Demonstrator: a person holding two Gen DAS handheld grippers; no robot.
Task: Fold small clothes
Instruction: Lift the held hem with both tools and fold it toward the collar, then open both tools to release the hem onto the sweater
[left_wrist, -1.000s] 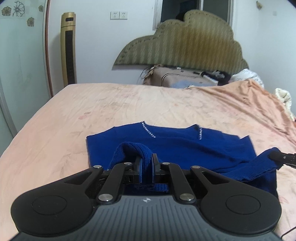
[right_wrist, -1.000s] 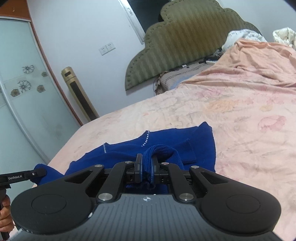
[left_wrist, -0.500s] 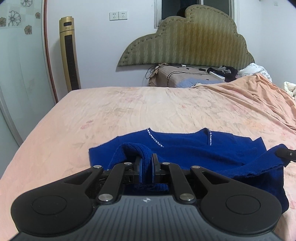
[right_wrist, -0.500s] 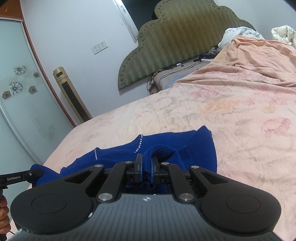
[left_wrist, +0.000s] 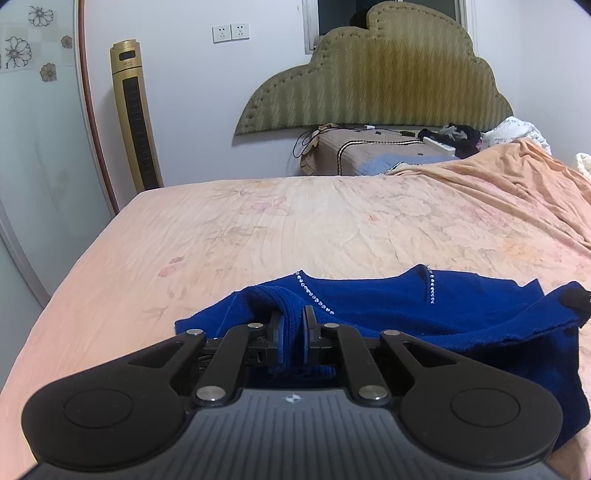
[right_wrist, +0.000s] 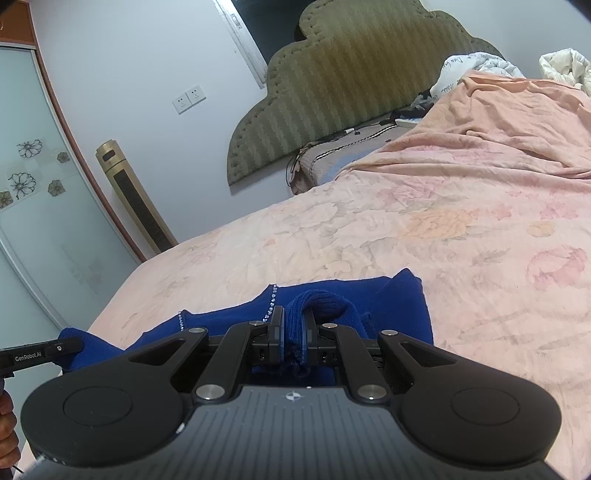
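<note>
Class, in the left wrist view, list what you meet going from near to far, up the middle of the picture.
left tongs shut on blue sweater → pink floral bedsheet → brown pillow → olive padded headboard

Even, cool indoor light, likely from overhead – shadows are soft, no glare. Both views sharp at centre (slightly soft toward edges), with strong fisheye bending and dark corners.

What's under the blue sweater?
The pink flowery bed sheet lies under the blue sweater. Both the left gripper and the right gripper pinch its near edge. Anything beneath its middle is covered.
</note>
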